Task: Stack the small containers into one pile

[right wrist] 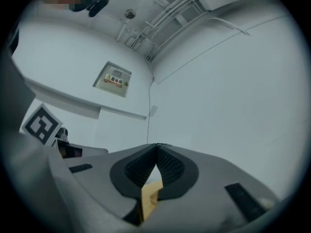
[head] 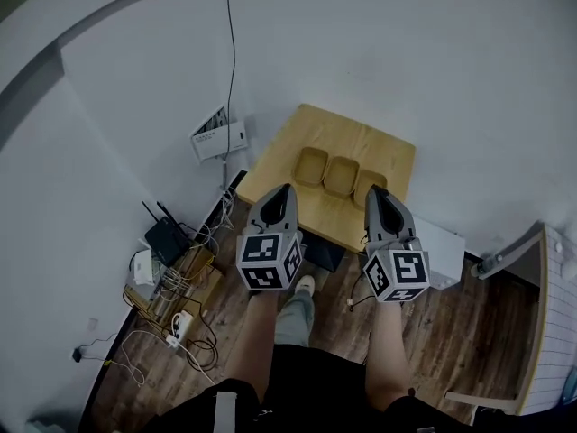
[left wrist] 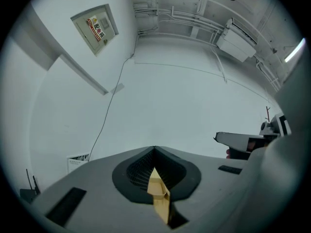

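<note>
Altogether three small containers [head: 341, 175], one table [head: 361, 140]

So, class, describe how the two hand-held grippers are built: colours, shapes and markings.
The left gripper and right gripper both have smooth grey shells that taper to a point. Each carries a cube with black-and-white square markers at its rear end. In the gripper views, black ribbed pads line the tongs, and dark rectangular slots mark the shells.
</note>
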`<state>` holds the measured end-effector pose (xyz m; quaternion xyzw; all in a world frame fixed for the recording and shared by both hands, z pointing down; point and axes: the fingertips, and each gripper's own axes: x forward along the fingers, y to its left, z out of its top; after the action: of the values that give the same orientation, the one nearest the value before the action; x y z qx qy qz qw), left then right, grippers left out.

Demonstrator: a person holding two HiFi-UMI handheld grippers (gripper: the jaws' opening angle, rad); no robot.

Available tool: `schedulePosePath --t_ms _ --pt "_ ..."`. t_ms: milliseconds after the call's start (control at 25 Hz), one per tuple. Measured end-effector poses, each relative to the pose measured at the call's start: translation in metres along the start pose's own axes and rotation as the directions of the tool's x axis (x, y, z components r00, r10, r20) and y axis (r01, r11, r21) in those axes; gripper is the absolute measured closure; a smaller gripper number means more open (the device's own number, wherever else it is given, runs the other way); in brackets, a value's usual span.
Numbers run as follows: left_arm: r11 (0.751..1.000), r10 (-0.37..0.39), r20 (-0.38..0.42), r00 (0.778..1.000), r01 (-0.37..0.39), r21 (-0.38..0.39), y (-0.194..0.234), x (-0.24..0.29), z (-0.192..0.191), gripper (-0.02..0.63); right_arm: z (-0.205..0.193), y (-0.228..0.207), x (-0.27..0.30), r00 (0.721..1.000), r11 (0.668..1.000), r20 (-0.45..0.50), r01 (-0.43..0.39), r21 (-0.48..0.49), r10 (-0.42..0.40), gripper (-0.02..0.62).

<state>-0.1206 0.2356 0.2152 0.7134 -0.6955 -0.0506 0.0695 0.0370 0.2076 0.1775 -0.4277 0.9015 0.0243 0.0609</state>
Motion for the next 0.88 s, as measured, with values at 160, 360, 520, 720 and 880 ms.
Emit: schedulePosePath --t_ms 160,360,520,720,880 --pt "0.999 -0.038 -0.057 0.998 0.038 -0.003 -0.001 0.039 -0.019 0.601 -0.018 0.002 0.032 0.999 0.992 -0.053 -0.015 -0.129 0.008 0.591" --pt "0.997 -0.074 -0.098 0.992 0.071 -0.034 0.004 0.104 -0.033 0.601 -0.041 -0.01 0.082 0.992 0.98 -0.081 -0.112 -0.164 0.1 0.591" --pt "0.995 -0.093 -0.117 0.989 0.088 -0.047 0.02 0.166 -0.026 0.601 -0.046 -0.028 0.14 0.99 0.982 -0.094 -0.122 -0.145 0.11 0.591" --pt "0.994 -0.109 -0.095 0.989 0.106 -0.041 0.038 0.241 0.002 0.601 -0.035 -0.059 0.213 0.993 0.985 -0.081 -0.098 -0.142 0.087 0.591" --pt "0.992 -0.125 -0.06 0.99 0.123 -0.042 0.05 0.287 0.025 0.6 -0.028 -0.075 0.254 0.994 0.982 -0.081 -0.082 -0.171 0.069 0.591"
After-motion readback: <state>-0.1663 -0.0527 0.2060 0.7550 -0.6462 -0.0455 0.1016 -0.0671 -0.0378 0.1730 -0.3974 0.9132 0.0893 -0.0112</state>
